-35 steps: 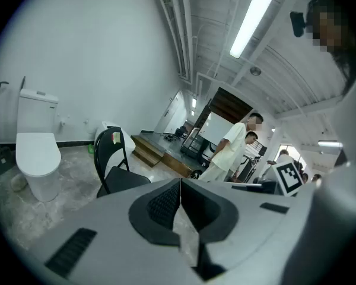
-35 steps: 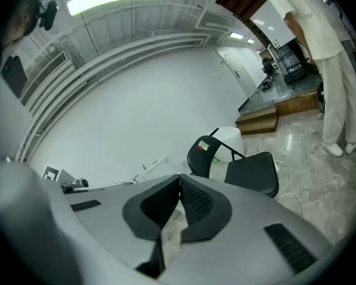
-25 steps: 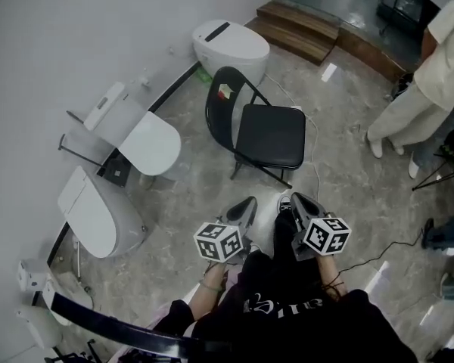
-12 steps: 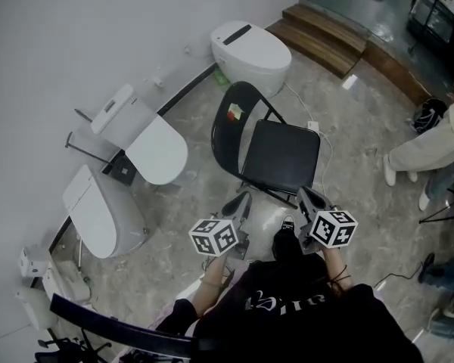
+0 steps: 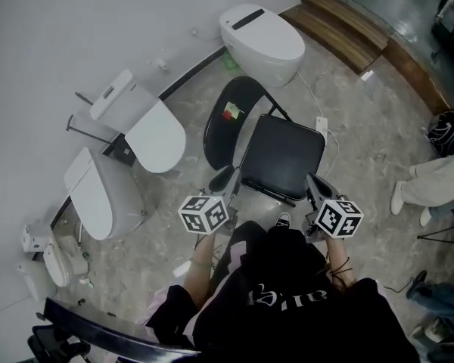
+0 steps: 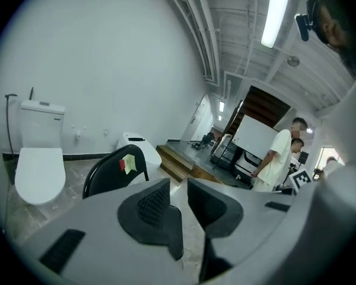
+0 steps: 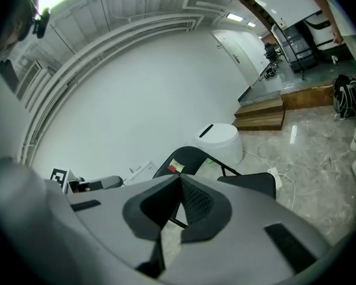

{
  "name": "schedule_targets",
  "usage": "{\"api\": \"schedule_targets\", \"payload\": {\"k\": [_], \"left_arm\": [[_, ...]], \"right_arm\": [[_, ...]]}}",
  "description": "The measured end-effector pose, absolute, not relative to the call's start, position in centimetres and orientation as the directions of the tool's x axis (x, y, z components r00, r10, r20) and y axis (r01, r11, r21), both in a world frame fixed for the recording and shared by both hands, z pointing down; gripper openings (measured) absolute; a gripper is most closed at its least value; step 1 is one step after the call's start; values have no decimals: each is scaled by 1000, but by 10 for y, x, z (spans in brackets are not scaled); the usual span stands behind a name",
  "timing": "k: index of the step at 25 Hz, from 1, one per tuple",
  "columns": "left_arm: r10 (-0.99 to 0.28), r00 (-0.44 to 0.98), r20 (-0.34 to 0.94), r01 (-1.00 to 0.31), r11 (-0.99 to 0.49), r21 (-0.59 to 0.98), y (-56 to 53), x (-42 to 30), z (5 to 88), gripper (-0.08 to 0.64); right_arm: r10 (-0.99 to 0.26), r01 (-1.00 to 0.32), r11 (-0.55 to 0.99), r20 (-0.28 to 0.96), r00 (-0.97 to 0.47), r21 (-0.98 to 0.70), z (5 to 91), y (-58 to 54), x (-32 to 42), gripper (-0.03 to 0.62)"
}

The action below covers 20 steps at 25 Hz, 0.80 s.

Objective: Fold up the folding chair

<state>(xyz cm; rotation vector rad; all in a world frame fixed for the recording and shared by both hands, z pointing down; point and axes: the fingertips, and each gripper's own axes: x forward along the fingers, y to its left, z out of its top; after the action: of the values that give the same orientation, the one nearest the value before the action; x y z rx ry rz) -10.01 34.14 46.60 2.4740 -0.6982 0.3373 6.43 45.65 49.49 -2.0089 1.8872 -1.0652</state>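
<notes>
The folding chair stands unfolded on the marble floor, with a black seat [image 5: 280, 157] and a curved black backrest [image 5: 225, 121] that carries a small red and yellow sticker. My left gripper [image 5: 228, 178] hovers at the seat's near left corner. Its jaws are opening, a narrow gap shows between the pads [image 6: 156, 202], and nothing is in it. My right gripper [image 5: 313, 183] hangs at the seat's near right corner, shut and empty, its pads [image 7: 193, 202] pressed together. The left gripper view shows the backrest [image 6: 110, 171] ahead, and the right gripper view shows the backrest [image 7: 187, 158] and the seat [image 7: 252, 184].
A white toilet [image 5: 261, 40] stands behind the chair, and two more [image 5: 147, 131] [image 5: 102, 195] stand along the wall at left. Wooden steps [image 5: 356, 29] rise at the back right. A cable with a power strip [image 5: 321, 127] lies by the chair. A person's legs [image 5: 431, 181] and a black bag [image 5: 446, 131] are at right.
Both grippers, and the person holding them, have moved forward to the chair and now flank the seat's front edge. The chair itself has not moved.
</notes>
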Motion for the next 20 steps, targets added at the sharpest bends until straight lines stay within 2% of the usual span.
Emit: {"api": "schedule_targets", "payload": {"k": [3, 7, 11, 14, 20], "left_arm": [[-395, 816, 423, -556, -736, 385, 311, -97, 473, 129], [-386, 768, 511, -572, -772, 277, 256, -98, 487, 151], [-353, 721, 597, -565, -798, 211, 191, -91, 511, 220], [-314, 672, 671, -555, -814, 174, 145, -87, 535, 235], [-163, 624, 764, -502, -833, 233, 82, -72, 600, 255]], "right_arm": [[-923, -774, -198, 380, -59, -601, 505, 449, 70, 14], [-917, -741, -249, 397, -25, -623, 517, 439, 79, 14], [-907, -711, -320, 419, 39, -626, 525, 422, 97, 14], [-897, -677, -377, 432, 96, -632, 529, 408, 108, 14], [-863, -610, -474, 473, 178, -635, 556, 375, 124, 14]]}}
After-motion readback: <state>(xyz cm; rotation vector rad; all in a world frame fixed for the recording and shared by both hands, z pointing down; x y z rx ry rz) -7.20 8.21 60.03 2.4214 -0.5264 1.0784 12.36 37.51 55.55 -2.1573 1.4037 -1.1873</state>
